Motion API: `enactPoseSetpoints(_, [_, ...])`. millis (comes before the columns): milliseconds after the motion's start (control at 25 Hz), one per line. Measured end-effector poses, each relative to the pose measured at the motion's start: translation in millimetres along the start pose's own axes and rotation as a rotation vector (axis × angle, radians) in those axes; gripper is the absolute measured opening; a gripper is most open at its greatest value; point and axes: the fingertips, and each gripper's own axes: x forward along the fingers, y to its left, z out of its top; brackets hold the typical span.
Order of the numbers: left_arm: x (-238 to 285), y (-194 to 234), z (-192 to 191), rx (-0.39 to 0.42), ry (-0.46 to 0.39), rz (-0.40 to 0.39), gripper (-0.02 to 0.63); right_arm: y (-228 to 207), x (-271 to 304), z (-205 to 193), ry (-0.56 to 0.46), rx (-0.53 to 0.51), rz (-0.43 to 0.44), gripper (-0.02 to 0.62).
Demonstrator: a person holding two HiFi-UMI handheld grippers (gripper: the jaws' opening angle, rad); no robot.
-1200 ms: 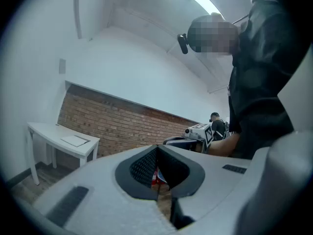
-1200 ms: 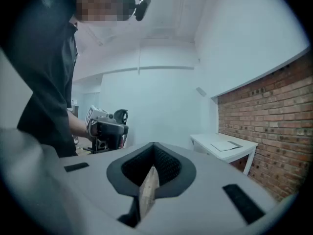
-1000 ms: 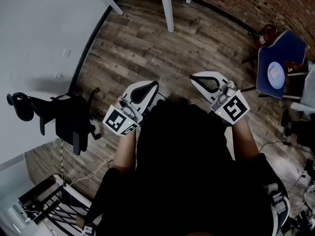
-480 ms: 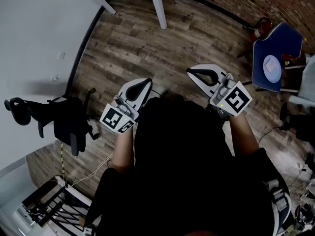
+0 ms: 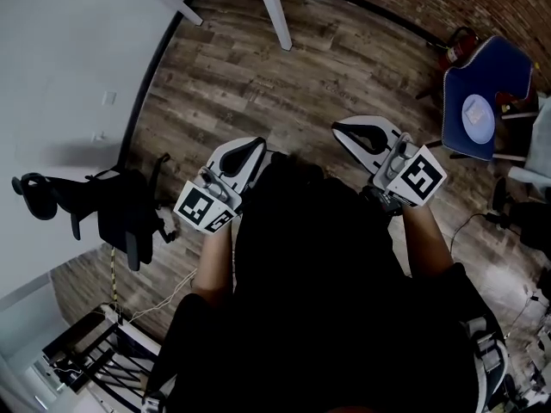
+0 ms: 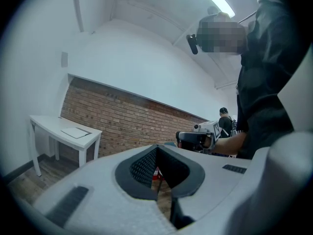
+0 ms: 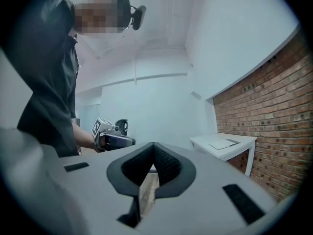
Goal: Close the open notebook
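The notebook lies open and flat on a white table by the brick wall, far from both grippers; the right gripper view also shows the notebook on that table. In the head view only the table's legs show at the top edge. My left gripper and right gripper are held level in front of my body over the wooden floor. Both are shut with nothing between the jaws. Each gripper view shows its own closed tips, left and right.
A black office chair stands at the left by the white wall. A blue chair holding a round white object sits at the right, with a red object beside it. Cables run across the floor.
The right gripper has shifted a little to the right and rolled, its marker cube now more face-up. The left gripper has drifted slightly left. Both stay shut.
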Motion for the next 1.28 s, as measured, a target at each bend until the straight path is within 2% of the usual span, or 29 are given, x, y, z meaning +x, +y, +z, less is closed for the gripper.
enactPoseSetpoints(320, [0, 26, 1, -0.032, 0.005, 0.014, 0.017, -21, -1, -5, -0.044, 0.101, -0.061, 0.005])
enactPoseSetpoints(680, [25, 58, -20, -0.113, 0.017, -0.007, 0.017, -46, 4, -28, 0.032, 0.145, -0.097, 0.005])
enactPoseSetpoints(1000, [47, 124, -31, -0.191, 0.001, 0.018, 0.017, -96, 57, -31, 0.094, 0.158, -0.065, 0.005])
enactPoseSetpoints(1280, [77, 208, -11, -0.248, -0.072, 0.07, 0.017, -160, 105, -27, 0.16, 0.176, -0.05, 0.005])
